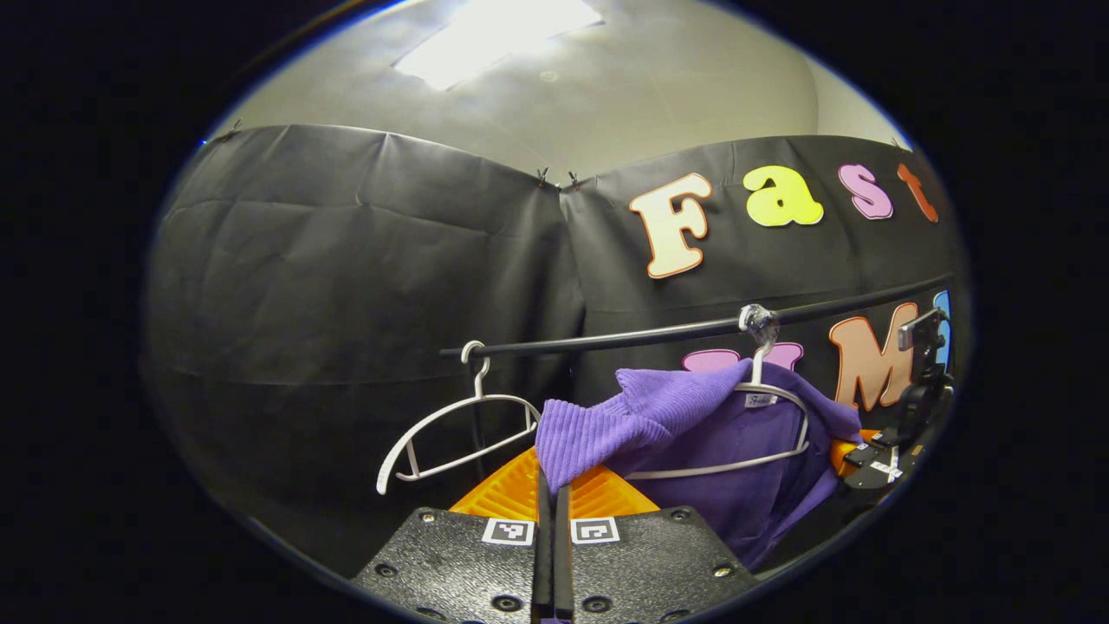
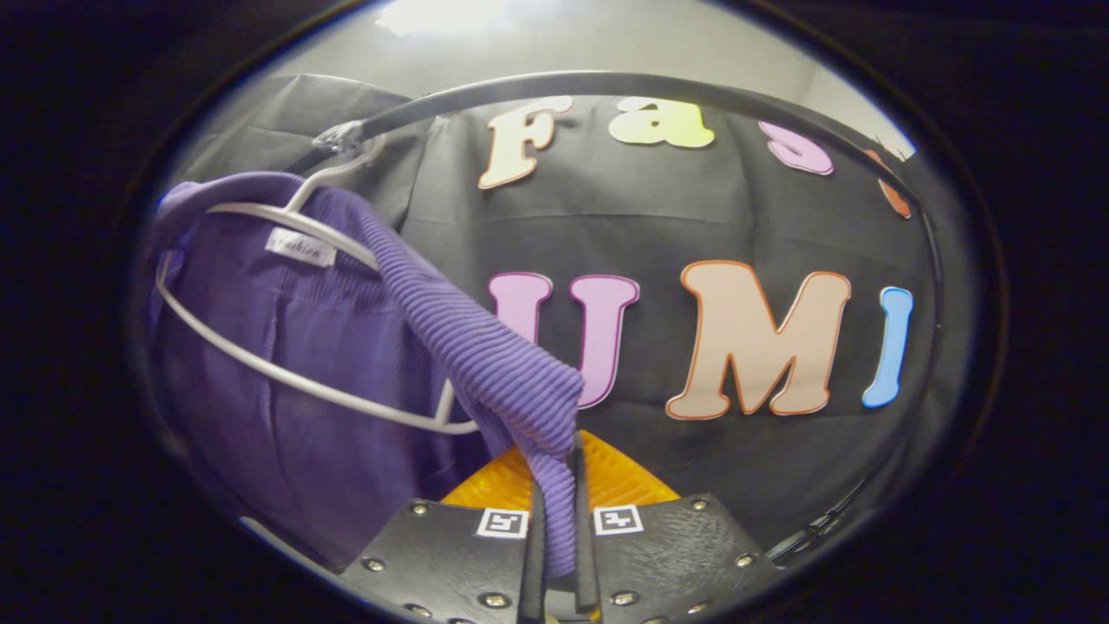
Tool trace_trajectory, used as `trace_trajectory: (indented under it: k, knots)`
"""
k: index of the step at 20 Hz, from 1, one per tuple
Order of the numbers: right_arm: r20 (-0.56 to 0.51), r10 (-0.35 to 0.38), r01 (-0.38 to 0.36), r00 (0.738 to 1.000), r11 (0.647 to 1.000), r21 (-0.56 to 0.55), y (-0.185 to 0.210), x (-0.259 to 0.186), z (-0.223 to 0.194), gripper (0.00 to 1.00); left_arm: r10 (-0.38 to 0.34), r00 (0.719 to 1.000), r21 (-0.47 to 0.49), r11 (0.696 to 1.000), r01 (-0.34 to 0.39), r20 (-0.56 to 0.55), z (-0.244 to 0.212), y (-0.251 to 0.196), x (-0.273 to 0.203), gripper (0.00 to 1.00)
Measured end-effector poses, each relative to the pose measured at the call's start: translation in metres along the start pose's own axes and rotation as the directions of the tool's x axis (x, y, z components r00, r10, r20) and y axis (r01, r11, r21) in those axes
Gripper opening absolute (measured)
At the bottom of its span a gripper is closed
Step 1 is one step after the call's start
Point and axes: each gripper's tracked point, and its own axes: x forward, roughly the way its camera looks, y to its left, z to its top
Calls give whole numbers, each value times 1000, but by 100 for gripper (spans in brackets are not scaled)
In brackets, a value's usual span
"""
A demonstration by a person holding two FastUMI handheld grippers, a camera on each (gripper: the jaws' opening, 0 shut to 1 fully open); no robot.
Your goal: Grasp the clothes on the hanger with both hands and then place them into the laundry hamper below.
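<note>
- Clothes: the purple sweater (image 1: 693, 433) hangs partly on its white hanger (image 1: 762, 433) under the rail (image 1: 658, 334).
- Left hand-held gripper (image 1: 551, 494) pinches one ribbed edge tight.
- Right hand-held gripper (image 2: 554, 511) pinches the other edge (image 2: 485, 347).
- Left to do, I think: pull it off, drop it in the hamper.
</note>
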Motion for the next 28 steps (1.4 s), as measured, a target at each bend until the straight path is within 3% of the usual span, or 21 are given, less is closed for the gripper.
trace_trajectory:
  k: [2, 3, 4, 6, 7, 8, 15, 28]
  knots:
    - [20, -16, 16, 1000, 1000, 22, -8, 6, 9, 13, 4, 1000, 17, 1000, -4, 15, 5, 3, 4, 1]
    - [29, -23, 22, 999, 999, 29, -11, 9, 13, 9, 4, 1000, 20, 1000, -5, 22, 8, 5, 6, 1]
    - [40, -30, 29, 999, 999, 33, -13, 10, 17, 13, 3, 1000, 11, 1000, -4, 25, 10, 6, 8, 1]
    - [59, -41, 38, 997, 999, 37, -18, 13, 25, 9, 4, 1000, -14, 1000, -4, 30, 14, 9, 12, 0]
    - [69, -43, 40, 997, 999, 37, -19, 16, 28, 13, 8, 999, -20, 1000, -7, 32, 14, 12, 15, 0]
    - [80, -45, 42, 996, 999, 34, -20, 17, 32, 9, 11, 999, -22, 1000, -10, 35, 16, 15, 18, 4]
    - [143, -52, 50, 988, 999, 21, -22, 27, 51, 13, -2, 999, 12, 1000, 1, 42, 23, 29, 35, 4]
    - [184, -35, 39, 982, 999, -18, -20, 49, 55, 13, -93, 996, 27, 995, 93, 3, -6, 38, 69, 1]
